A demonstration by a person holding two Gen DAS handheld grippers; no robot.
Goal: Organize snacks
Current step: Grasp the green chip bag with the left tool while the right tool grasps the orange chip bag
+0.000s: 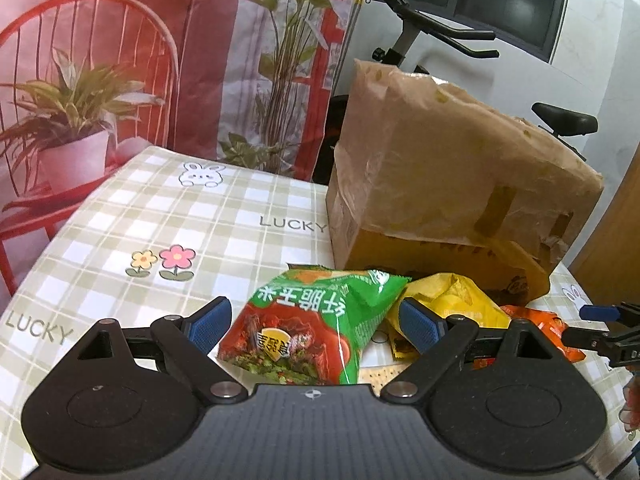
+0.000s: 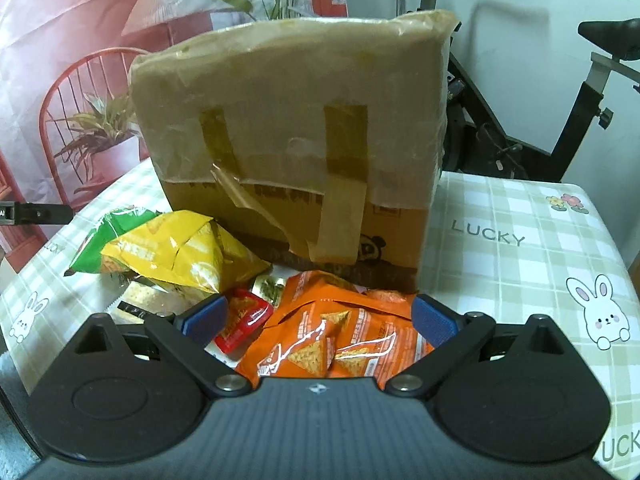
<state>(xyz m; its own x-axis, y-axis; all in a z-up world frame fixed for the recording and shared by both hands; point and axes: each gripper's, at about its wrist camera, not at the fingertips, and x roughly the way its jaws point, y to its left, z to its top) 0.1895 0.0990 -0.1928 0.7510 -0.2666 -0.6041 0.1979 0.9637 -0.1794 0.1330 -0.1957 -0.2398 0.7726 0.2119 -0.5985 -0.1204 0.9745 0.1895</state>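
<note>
A green and red snack bag [image 1: 308, 324] lies on the checked tablecloth between the wide-set blue pads of my left gripper [image 1: 316, 322], which is open and not pressing it. Behind it sit a yellow bag [image 1: 448, 300] and an orange bag [image 1: 548, 328]. My right gripper [image 2: 320, 318] is open over the orange chip bag [image 2: 340, 336], its pads apart on either side. A small red sachet [image 2: 242, 322] lies by its left pad. The yellow bag [image 2: 176, 252] and green bag [image 2: 104, 240] lie further left. A taped cardboard box [image 2: 296, 136] stands behind the snacks.
The table [image 1: 160, 216] carries a green checked cloth with rabbits, flowers and "LUCKY" print. An exercise bike [image 2: 560, 128] stands behind the table on the right. A printed backdrop with a red chair and plants [image 1: 80, 100] hangs at the left. The other gripper's fingertip [image 1: 600, 312] shows at the right edge.
</note>
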